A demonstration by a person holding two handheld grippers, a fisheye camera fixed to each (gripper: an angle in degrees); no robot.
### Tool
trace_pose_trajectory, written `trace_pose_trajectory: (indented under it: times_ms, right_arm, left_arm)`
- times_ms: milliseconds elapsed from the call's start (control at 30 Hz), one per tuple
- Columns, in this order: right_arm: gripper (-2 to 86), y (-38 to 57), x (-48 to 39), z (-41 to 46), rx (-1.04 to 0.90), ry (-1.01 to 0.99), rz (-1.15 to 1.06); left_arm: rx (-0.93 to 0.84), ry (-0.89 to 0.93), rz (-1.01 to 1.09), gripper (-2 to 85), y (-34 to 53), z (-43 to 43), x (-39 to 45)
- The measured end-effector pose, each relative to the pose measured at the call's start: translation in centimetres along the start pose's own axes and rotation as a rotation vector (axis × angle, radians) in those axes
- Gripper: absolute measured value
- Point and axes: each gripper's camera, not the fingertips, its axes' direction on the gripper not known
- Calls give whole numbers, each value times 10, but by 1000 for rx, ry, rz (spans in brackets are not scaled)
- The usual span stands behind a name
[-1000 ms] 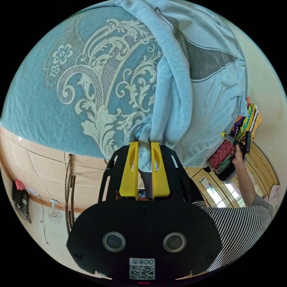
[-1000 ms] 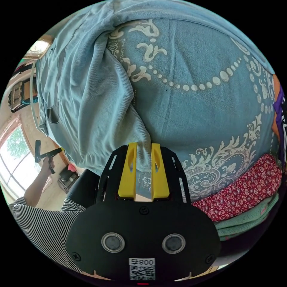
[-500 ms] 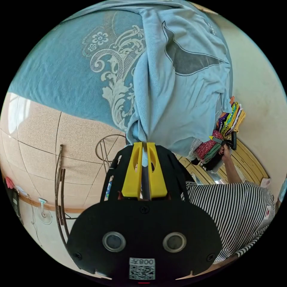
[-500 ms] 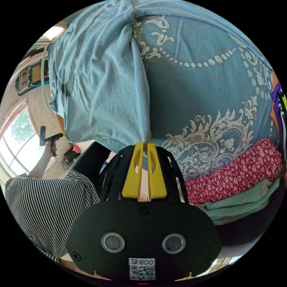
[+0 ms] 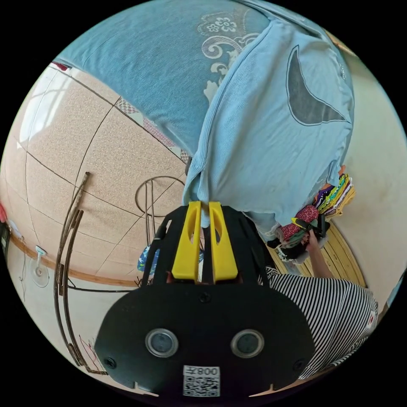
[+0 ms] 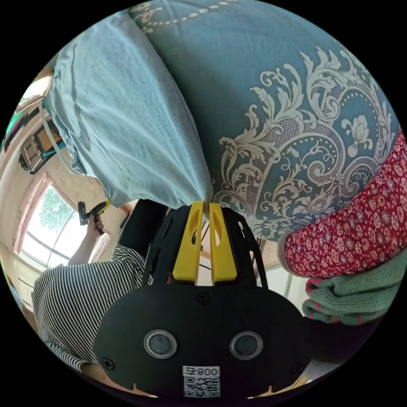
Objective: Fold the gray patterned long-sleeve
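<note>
Across the blue patterned bedspread (image 5: 140,63) hangs the pale gray-blue long-sleeve (image 5: 271,140), stretched btwn both my grippers. Tiled floor (image 5: 76,157) lies beyond. Clothes stack (image 6: 360,237) sits just beside, on the spread. Left gripper (image 5: 204,205): jaws pinched on one shirt corner. Right gripper (image 6: 203,206): jaws pinched on the other corner.
</note>
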Motion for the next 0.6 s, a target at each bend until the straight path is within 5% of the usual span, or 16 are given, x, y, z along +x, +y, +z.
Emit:
trace_pose_trajectory:
  times_ms: [300,600]
  right_arm:
    - [23,-10,-2,-30,80,43,81]
    - [25,-114,-157,-144,368,82,-321]
  left_arm:
    - [151,-38,15,61,-11,-79,43]
    - [380,-4,387,72,-124,-204,205]
